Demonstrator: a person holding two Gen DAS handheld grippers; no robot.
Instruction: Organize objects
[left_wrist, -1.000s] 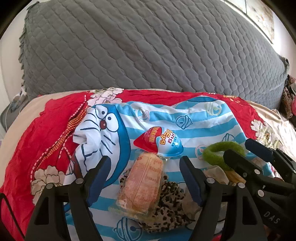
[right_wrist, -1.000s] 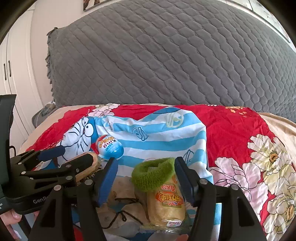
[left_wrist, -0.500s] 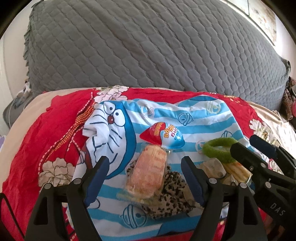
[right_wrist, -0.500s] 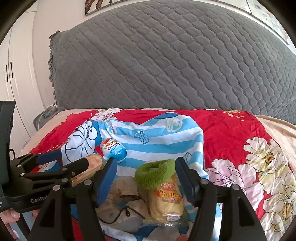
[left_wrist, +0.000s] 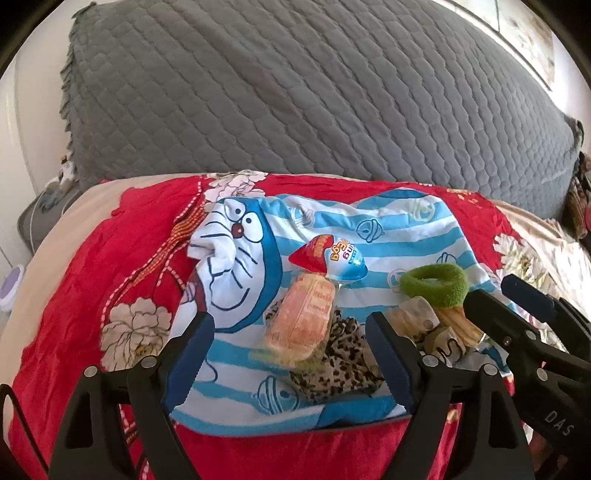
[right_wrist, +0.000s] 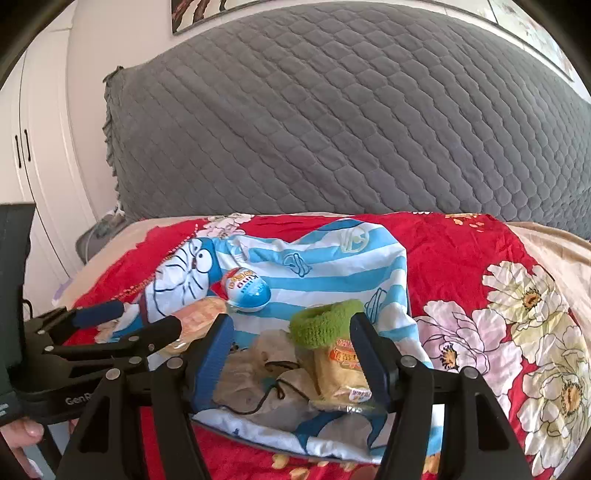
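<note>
Both of your grippers hang over a bed, each holding nothing. Your left gripper (left_wrist: 293, 363) has just been opening its jaws, which now stand wide apart; framed between them, but clear of the blue pads, lies a wrapped bread snack (left_wrist: 301, 319) resting on a crumpled leopard-print cloth (left_wrist: 341, 365). Your right gripper (right_wrist: 291, 360) has its jaws apart too, with a green terry hair band (right_wrist: 323, 325) and a second wrapped pastry (right_wrist: 340, 371) in the gap, neither touched. All the objects sit in a loose pile on a blue-striped cartoon-cat cloth (left_wrist: 402, 236) spread over a red floral bedspread (right_wrist: 461, 266), in front of a grey quilted headboard (left_wrist: 314, 96). A red and blue egg-shaped candy (left_wrist: 332, 258) rests just behind the bread snack. The risks, as I judge them: the pile is crowded, so closing on one item could also catch a fold of cloth or the thin black cord (right_wrist: 275, 387) lying by the pastry, and lifting would then drag neighbours along. The egg is rounded and on soft bedding, so a nudge could roll it away. The snack wrappers look slick and the contents soft; a hard squeeze could crush them, a light one let them slip. Your two grippers are near each other and could collide.
</note>
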